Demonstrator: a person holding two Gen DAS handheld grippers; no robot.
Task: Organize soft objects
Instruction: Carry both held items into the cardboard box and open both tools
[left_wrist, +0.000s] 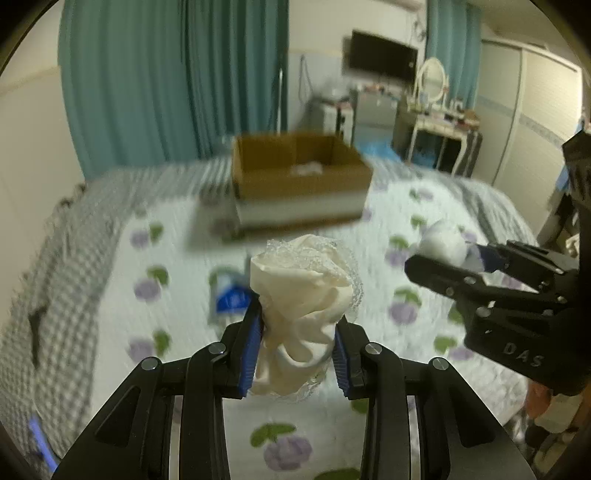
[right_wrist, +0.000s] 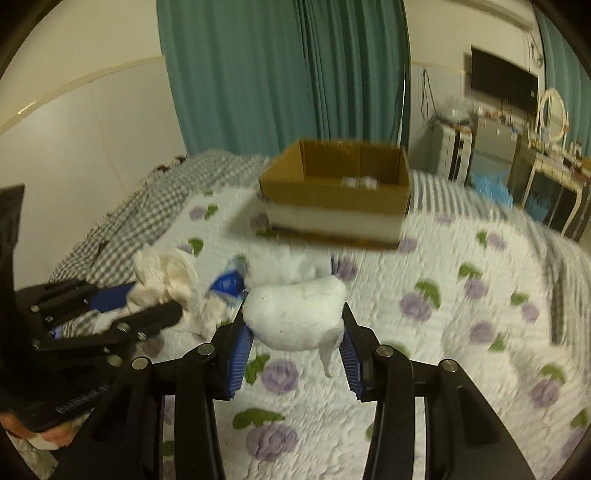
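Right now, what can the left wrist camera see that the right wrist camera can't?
Only the left wrist view shows lace edging on the cream cloth held by the left gripper. Only the right wrist view shows the loose white cloths lying on the bed beyond the white bundle held by the right gripper. Both show the cardboard box on the flowered quilt, a blue packet, teal curtains, and each other's gripper.
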